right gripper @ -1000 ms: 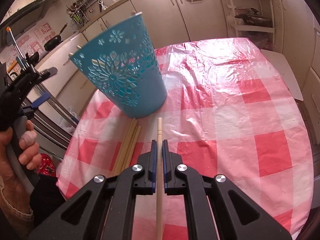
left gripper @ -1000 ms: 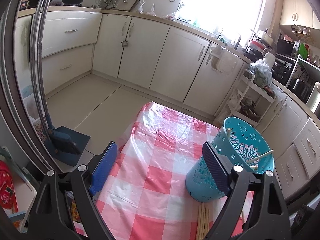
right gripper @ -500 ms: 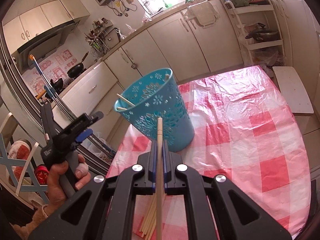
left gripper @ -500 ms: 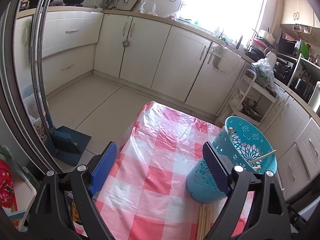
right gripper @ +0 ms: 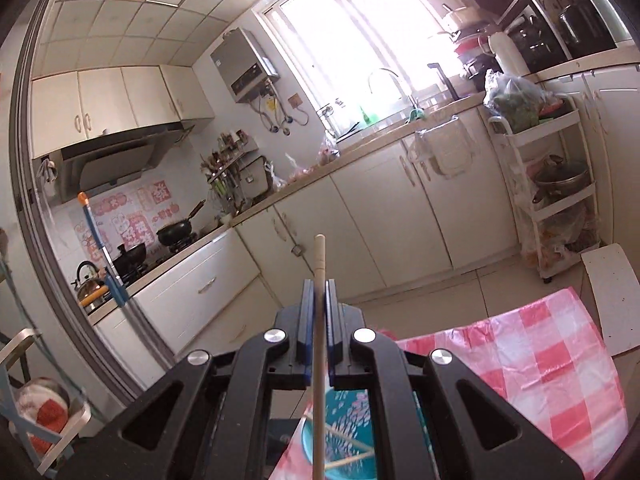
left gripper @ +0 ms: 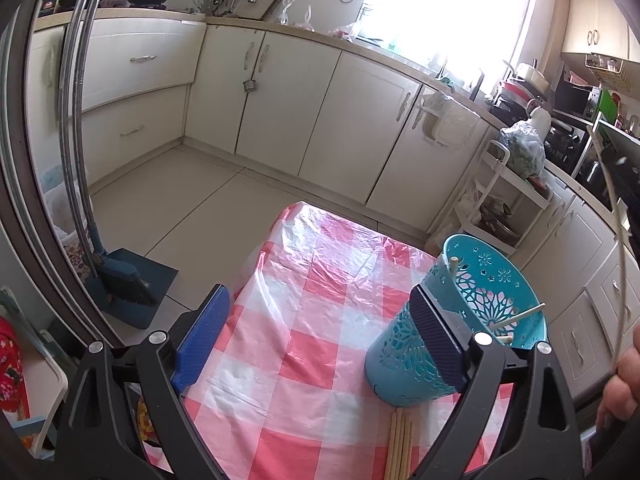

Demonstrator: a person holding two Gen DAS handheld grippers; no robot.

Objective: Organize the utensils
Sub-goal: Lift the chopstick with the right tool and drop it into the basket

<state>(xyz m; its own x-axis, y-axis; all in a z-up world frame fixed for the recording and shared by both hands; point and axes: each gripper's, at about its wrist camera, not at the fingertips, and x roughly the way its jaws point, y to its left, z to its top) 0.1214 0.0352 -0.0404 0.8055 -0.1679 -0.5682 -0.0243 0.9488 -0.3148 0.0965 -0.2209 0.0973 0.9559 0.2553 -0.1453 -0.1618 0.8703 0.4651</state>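
Note:
A teal cut-out utensil cup (left gripper: 492,312) stands on the red-and-white checked tablecloth (left gripper: 304,320) with a few wooden chopsticks leaning inside it. Several more chopsticks (left gripper: 400,444) lie flat on the cloth in front of the cup. My left gripper (left gripper: 320,332) is open and holds nothing; its right pad is just left of the cup. My right gripper (right gripper: 319,286) is shut on a single wooden chopstick (right gripper: 319,256), which points out level above the cup (right gripper: 348,420). In the left wrist view that chopstick (left gripper: 612,216) shows as a thin line at the far right.
A person's hand (left gripper: 622,384) is at the right edge. A broom and dustpan (left gripper: 120,276) lean by the door frame at the left. White cabinets line the far wall. A white shelf trolley (right gripper: 560,200) and a white board (right gripper: 612,296) stand beyond the table.
The right gripper rose from the cloth with the chopstick and tilted up to about level, so the cup now sits below it. The left gripper stayed put and open.

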